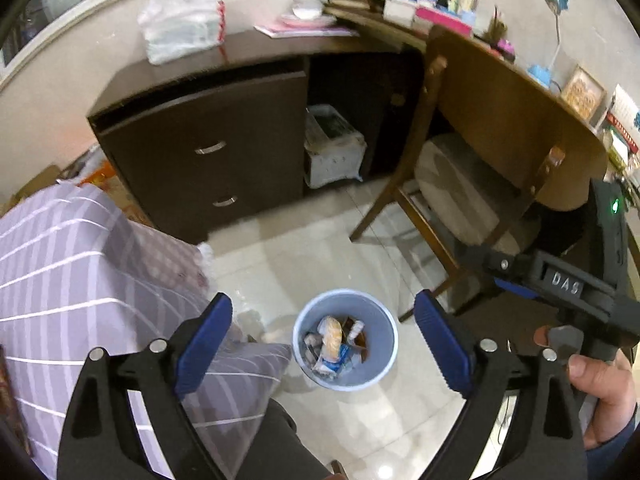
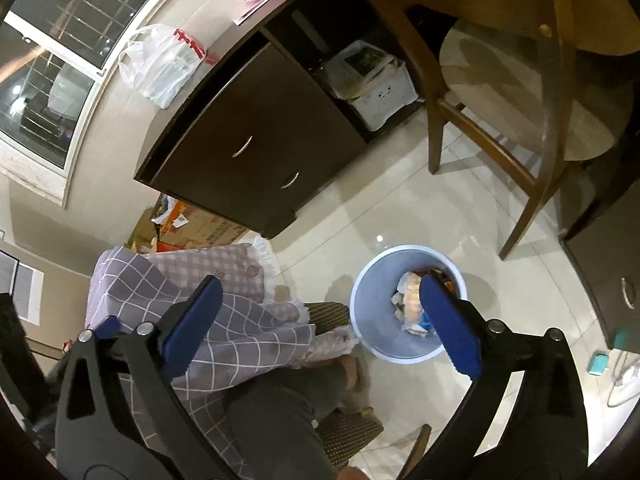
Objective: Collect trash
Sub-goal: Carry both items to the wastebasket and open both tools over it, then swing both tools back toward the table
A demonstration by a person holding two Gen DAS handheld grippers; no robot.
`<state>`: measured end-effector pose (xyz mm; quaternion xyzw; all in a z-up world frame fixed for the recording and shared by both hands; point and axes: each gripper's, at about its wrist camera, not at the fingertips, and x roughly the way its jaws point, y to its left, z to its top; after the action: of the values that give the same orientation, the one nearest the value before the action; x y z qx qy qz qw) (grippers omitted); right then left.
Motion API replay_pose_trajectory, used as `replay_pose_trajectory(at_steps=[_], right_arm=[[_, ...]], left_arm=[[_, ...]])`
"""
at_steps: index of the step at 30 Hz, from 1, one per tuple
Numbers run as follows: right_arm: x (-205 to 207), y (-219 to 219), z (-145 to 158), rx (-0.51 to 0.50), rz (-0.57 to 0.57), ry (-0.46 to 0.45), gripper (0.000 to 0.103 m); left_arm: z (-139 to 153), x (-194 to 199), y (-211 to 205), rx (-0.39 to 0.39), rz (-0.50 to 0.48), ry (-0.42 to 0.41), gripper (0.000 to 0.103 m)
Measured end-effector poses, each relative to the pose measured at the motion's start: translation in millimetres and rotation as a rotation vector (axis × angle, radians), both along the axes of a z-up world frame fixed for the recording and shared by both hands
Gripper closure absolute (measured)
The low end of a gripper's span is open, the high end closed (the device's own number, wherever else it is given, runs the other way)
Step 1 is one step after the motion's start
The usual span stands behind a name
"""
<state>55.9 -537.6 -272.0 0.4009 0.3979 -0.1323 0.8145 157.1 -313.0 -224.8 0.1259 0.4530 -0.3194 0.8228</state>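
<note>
A light blue trash bin (image 1: pixel 382 344) stands on the glossy tiled floor, with crumpled wrappers and packets (image 1: pixel 332 340) lying inside. In the left wrist view my left gripper (image 1: pixel 323 300) hangs above the bin, open, its blue pads apart and nothing between them. In the right wrist view the bin (image 2: pixel 372 304) sits low and to the right, with the wrappers (image 2: pixel 412 304) partly hidden behind the right pad. My right gripper (image 2: pixel 320 282) is open and empty, above and slightly left of the bin. A hand (image 1: pixel 600 380) holds that gripper's handle at the right edge.
A dark brown drawer cabinet (image 1: pixel 208 152) stands behind the bin, a plastic bag (image 1: pixel 180 16) on top. A wooden chair (image 1: pixel 460 176) is at the right, a checked bed cover (image 1: pixel 80 280) at the left. A person's dark-trousered leg (image 2: pixel 280 412) is beside the bin.
</note>
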Motion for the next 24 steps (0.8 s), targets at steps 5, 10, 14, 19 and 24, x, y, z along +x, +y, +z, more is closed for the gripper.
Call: replay_pose_trajectory(at_steps=[5, 10, 14, 19, 24], right_arm=[[-6, 10, 23, -0.034, -0.004, -0.029, 0.006], [0, 34, 59, -0.076, 0.023, -0.086, 0.006], [15, 64, 90, -0.114, 0.088, -0.142, 0.006], [34, 108, 126, -0.159, 0.172, -0.205, 0.006], [49, 154, 153, -0.182, 0.252, -0.255, 0.006]], left_arm=[[28, -8, 17, -0.054, 0.02, -0.054, 0.009], [61, -20, 42, -0.099, 0.049, -0.13, 0.009], [90, -26, 73, -0.138, 0.093, -0.208, 0.008], [114, -29, 113, -0.161, 0.152, -0.276, 0.007], [124, -28, 154, -0.199, 0.206, -0.271, 0.007]])
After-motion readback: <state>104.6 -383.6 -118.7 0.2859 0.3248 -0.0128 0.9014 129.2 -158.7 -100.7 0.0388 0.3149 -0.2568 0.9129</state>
